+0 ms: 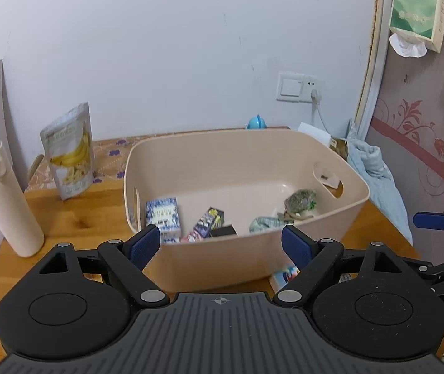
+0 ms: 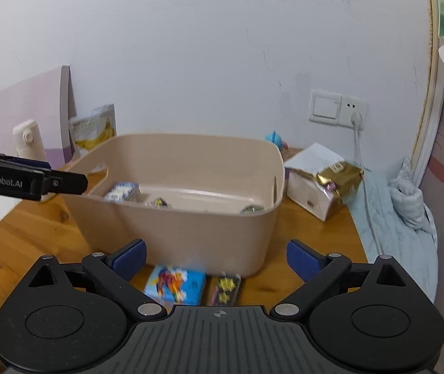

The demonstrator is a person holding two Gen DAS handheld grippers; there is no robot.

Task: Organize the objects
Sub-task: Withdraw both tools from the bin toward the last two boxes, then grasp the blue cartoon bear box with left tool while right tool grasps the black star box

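A beige plastic bin (image 1: 246, 134) stands on the wooden table (image 1: 75, 218). Inside it lie a blue-and-white box (image 1: 162, 215), a purple packet (image 1: 206, 224), a grey-green packet (image 1: 299, 201) and a pale crumpled wrapper (image 1: 262, 222). My left gripper (image 1: 222, 246) hovers open at the bin's near wall, with nothing between its pads. My right gripper (image 2: 217, 257) is open too, in front of the bin (image 2: 190, 218). Below it on the table lie a blue box with a colourful figure (image 2: 176, 285) and a packet with yellow stars (image 2: 226, 288), neither touched.
A white flask (image 1: 3, 196) and a banana-chip pouch (image 1: 69, 152) stand left of the bin. Right of it sit a white box with a gold bag (image 2: 340, 177) and a pale blue cloth (image 1: 374, 168). A small blue toy (image 1: 256, 122) is behind it, below a plugged wall socket (image 2: 357, 115).
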